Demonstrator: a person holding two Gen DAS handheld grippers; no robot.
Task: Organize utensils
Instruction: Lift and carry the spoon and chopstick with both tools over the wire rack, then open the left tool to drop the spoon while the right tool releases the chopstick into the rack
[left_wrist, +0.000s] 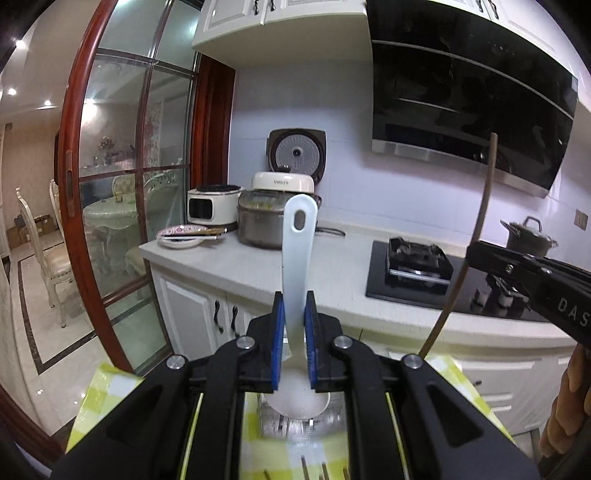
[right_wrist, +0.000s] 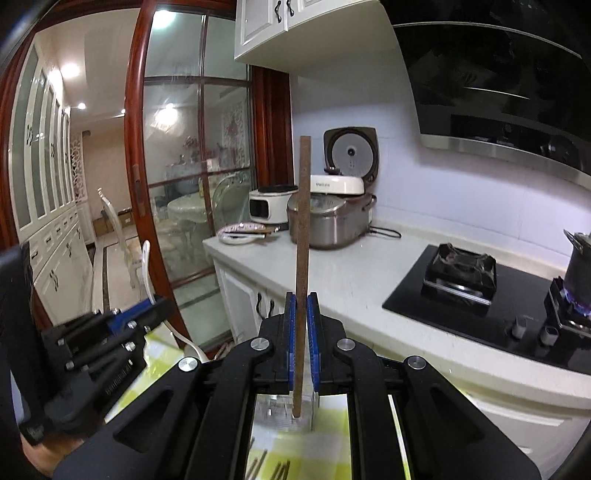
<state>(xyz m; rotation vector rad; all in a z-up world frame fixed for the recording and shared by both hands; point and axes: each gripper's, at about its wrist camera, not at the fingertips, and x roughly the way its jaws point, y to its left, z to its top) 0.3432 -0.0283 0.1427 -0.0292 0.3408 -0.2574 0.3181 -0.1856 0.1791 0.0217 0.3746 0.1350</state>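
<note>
My left gripper (left_wrist: 294, 308) is shut on a white plastic rice spoon (left_wrist: 297, 251), handle up, bowl hanging down over a clear holder (left_wrist: 295, 421) on the yellow-checked tablecloth (left_wrist: 107, 391). My right gripper (right_wrist: 302, 310) is shut on a brown chopstick (right_wrist: 303, 229), held upright with its lower end in the clear holder (right_wrist: 308, 410). In the left wrist view the right gripper (left_wrist: 480, 254) and its chopstick (left_wrist: 480, 221) show at the right. In the right wrist view the left gripper (right_wrist: 147, 306) shows at the left. More chopsticks (right_wrist: 266, 465) lie on the cloth below.
Across a gap is a white counter (left_wrist: 332, 273) with two rice cookers (left_wrist: 273, 218), a plate with chopsticks (left_wrist: 184, 234), and a black gas hob (right_wrist: 480, 295) with a pot over a lit burner (right_wrist: 580, 266). A glass door with red frame (left_wrist: 74, 184) stands left.
</note>
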